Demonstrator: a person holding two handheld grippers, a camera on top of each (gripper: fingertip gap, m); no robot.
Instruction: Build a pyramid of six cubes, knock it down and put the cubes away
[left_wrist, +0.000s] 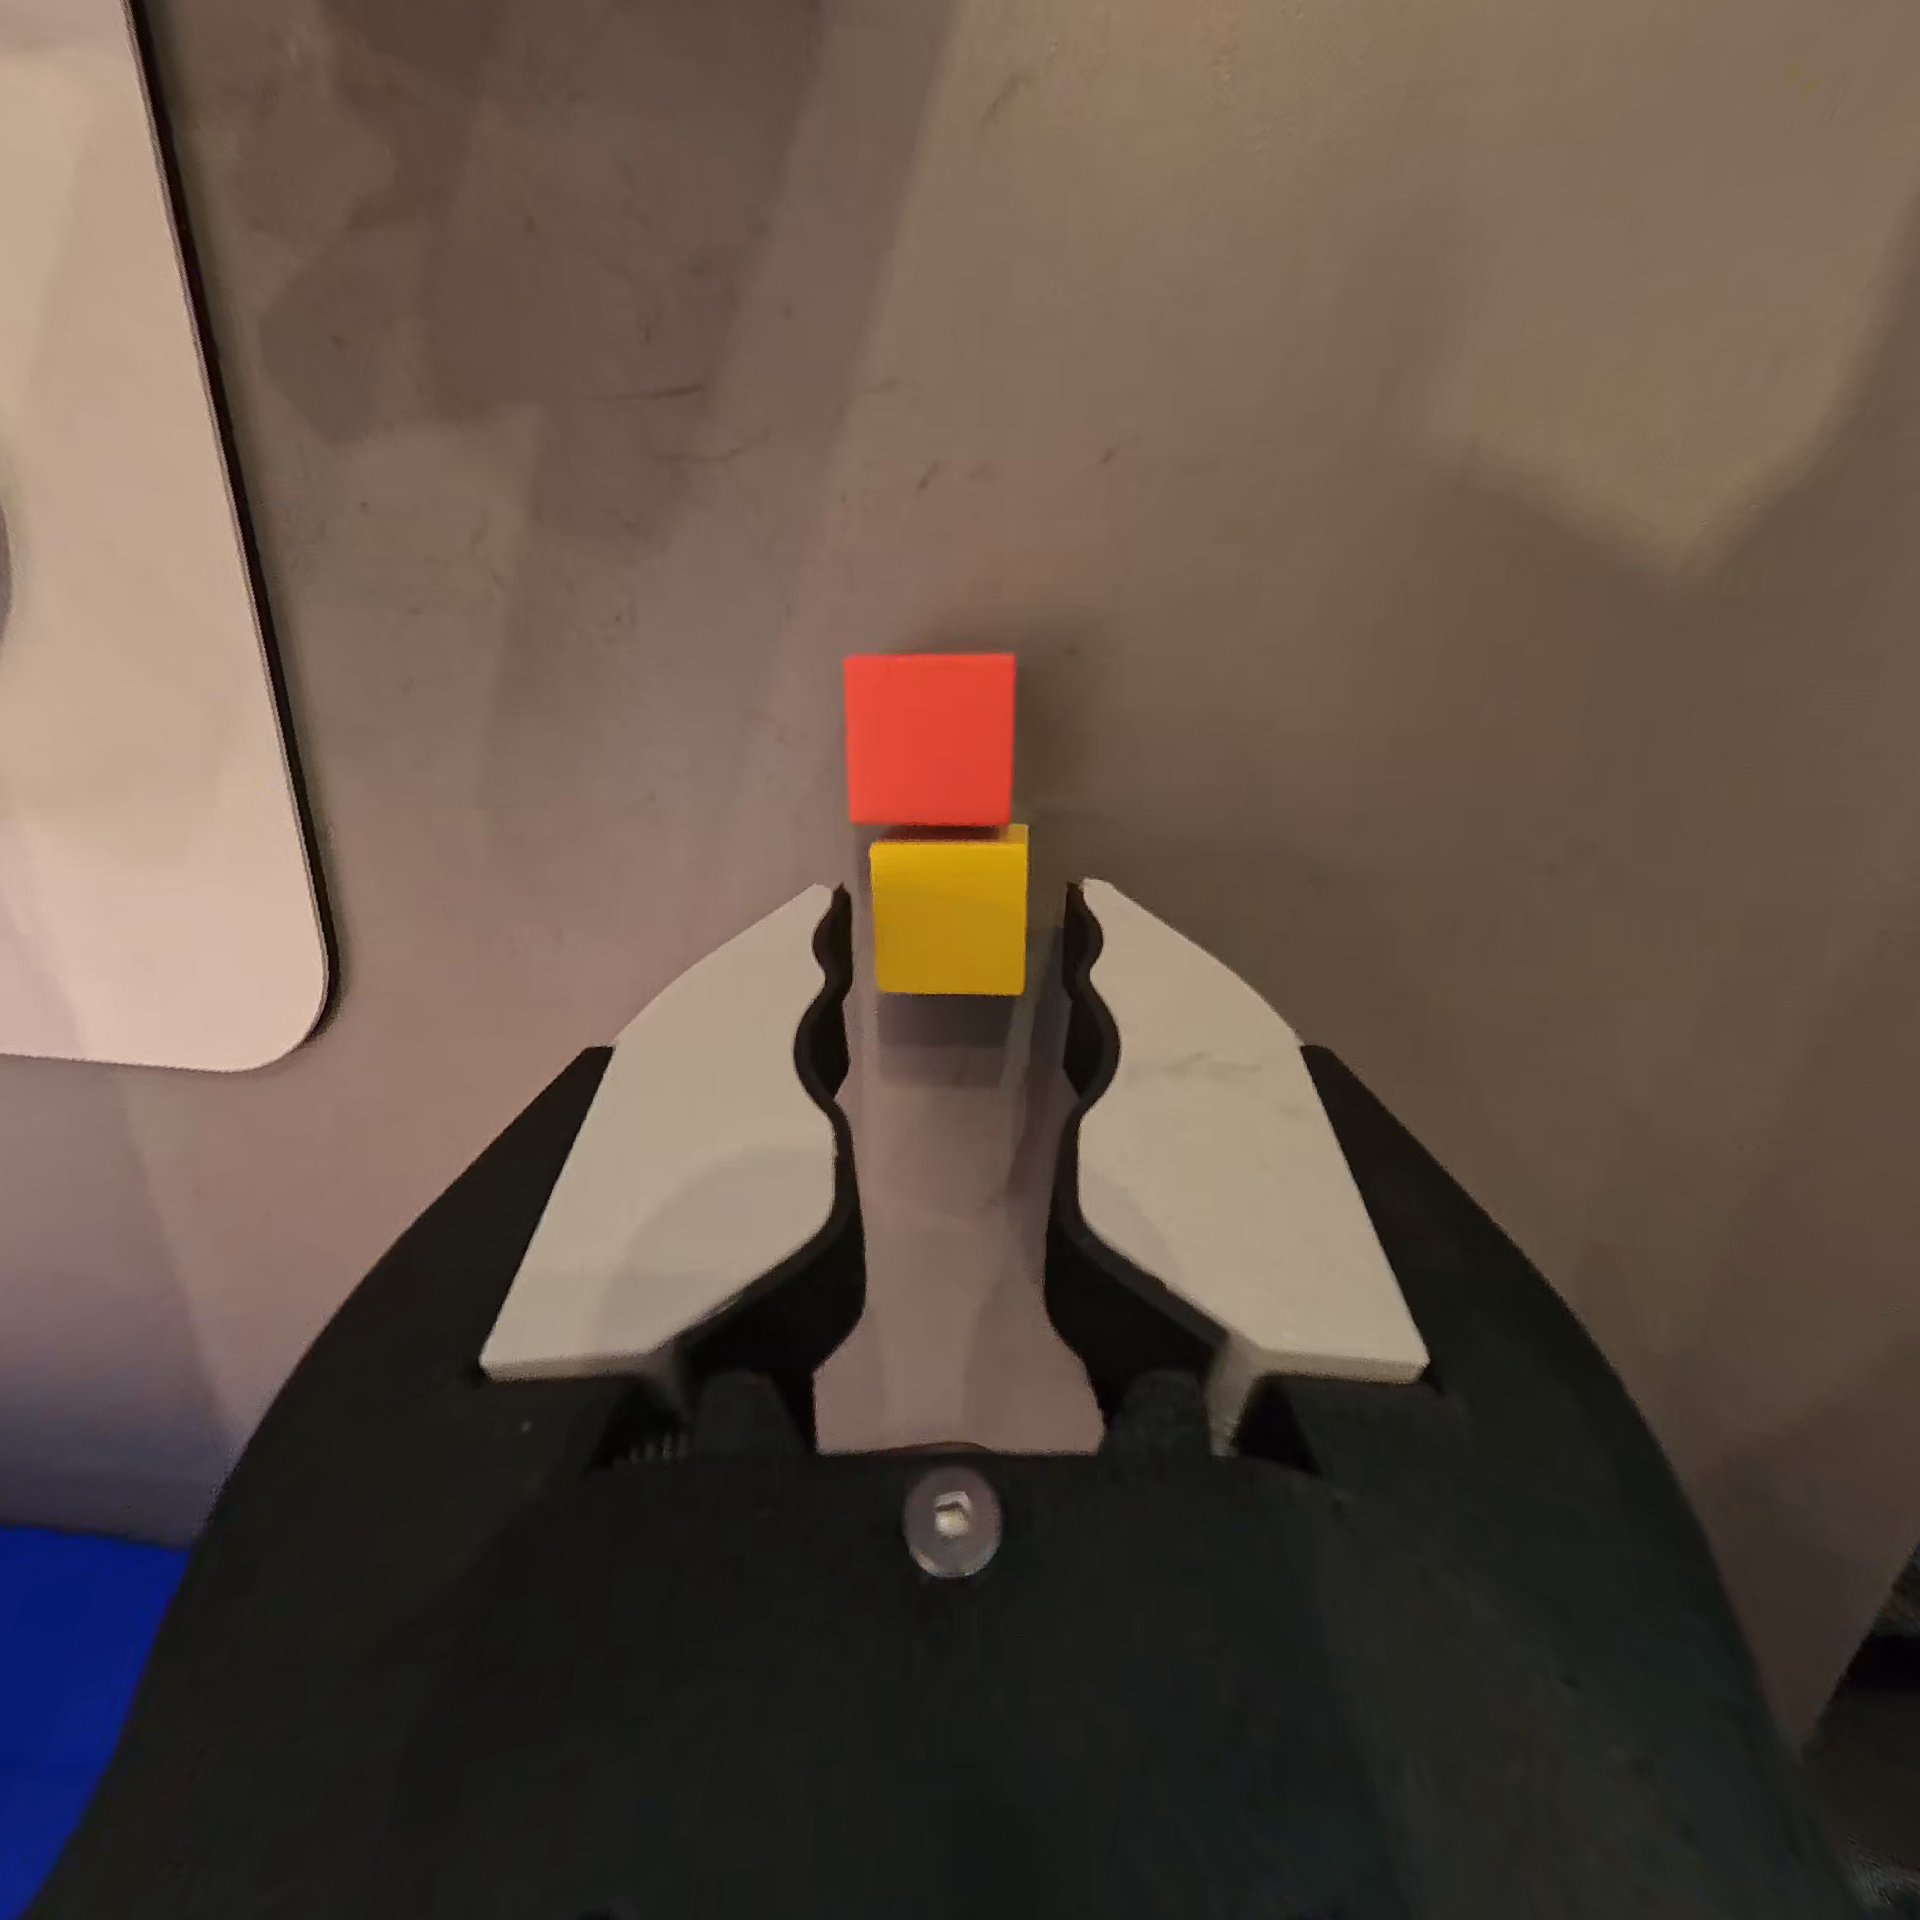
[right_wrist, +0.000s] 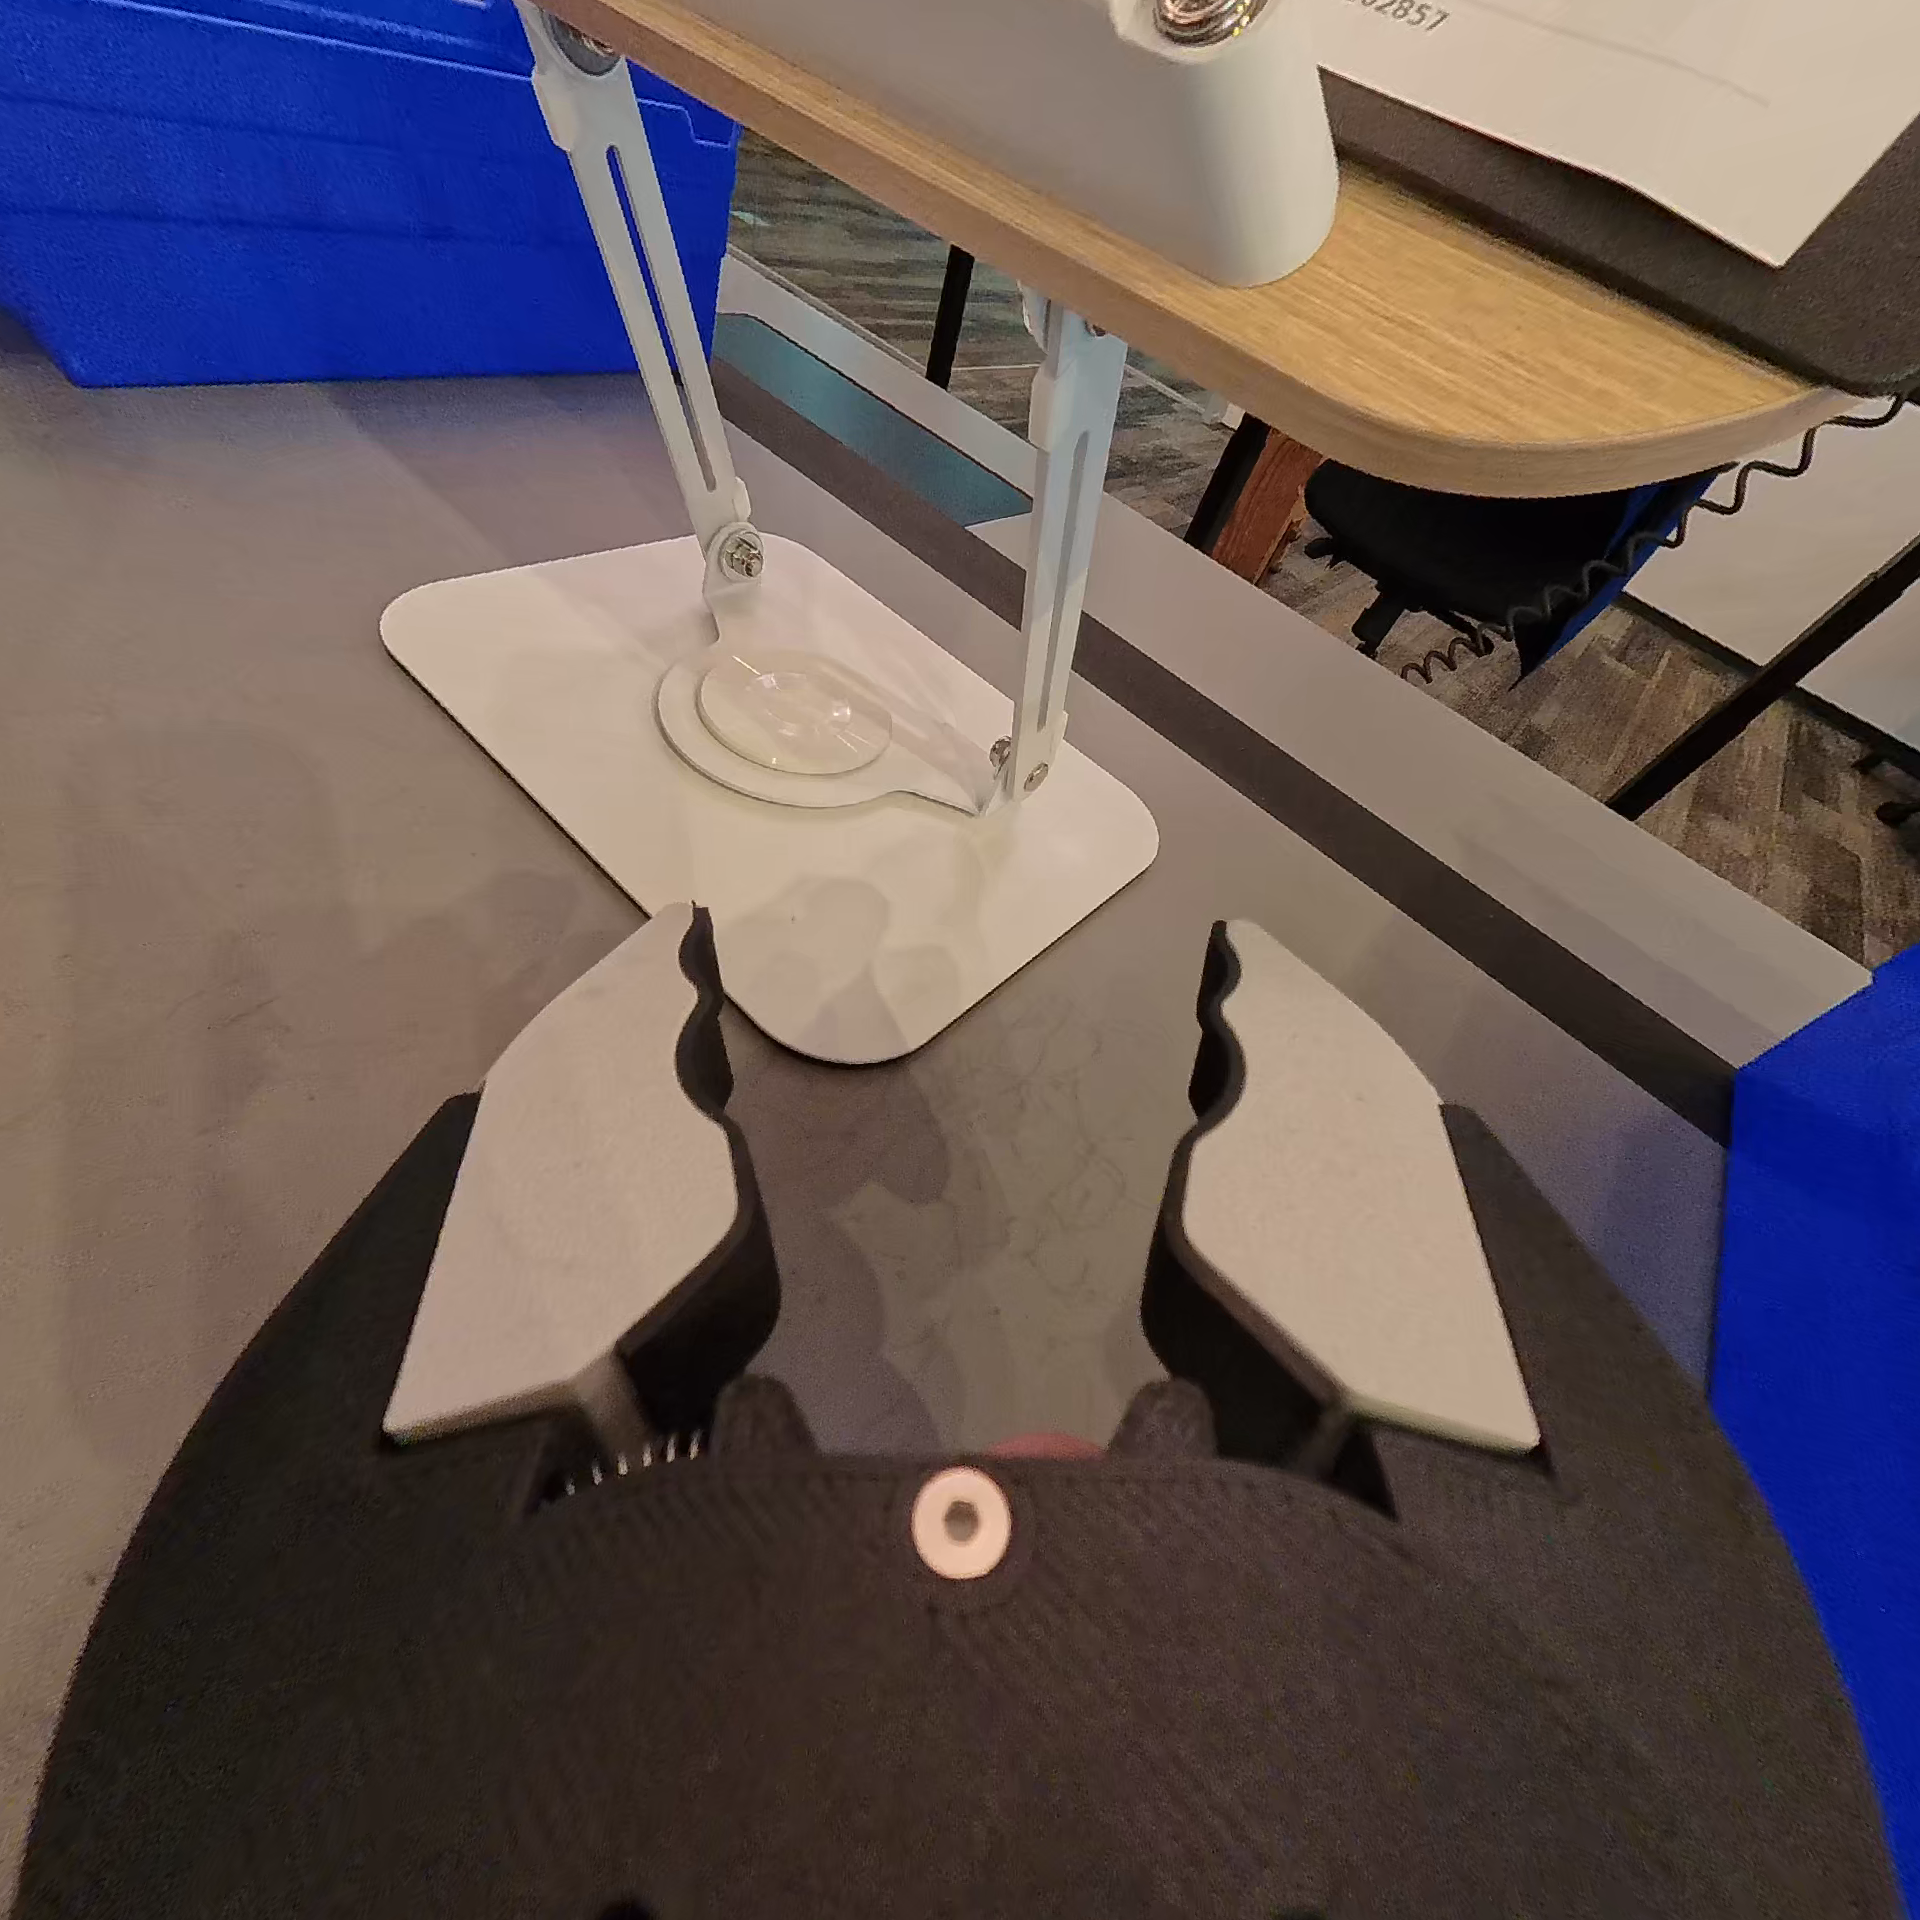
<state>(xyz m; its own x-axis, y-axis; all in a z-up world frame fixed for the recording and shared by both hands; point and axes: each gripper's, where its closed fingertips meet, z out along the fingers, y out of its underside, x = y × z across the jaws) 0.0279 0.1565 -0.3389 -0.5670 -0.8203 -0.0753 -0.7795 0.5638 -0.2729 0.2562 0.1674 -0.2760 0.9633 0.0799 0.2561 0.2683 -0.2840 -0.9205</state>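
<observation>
In the left wrist view a yellow cube (left_wrist: 949, 914) rests on the grey table (left_wrist: 1351, 520), with a red cube (left_wrist: 930, 738) right behind it on its far side. My left gripper (left_wrist: 958, 904) is open; the yellow cube stands between its fingertips (left_wrist: 821, 914) with a narrow gap on each side, so neither pad presses on it. My right gripper (right_wrist: 956, 930) is wide open and empty above the table, by the near corner of a white stand base (right_wrist: 769, 790). No cubes show in the right wrist view.
The white stand's base plate (left_wrist: 135, 623) lies left of the cubes. Its two arms (right_wrist: 1060, 582) carry a wooden shelf (right_wrist: 1351, 343) overhead. A blue bin (right_wrist: 312, 187) stands at the back left and another blue object (right_wrist: 1818, 1247) at the right table edge.
</observation>
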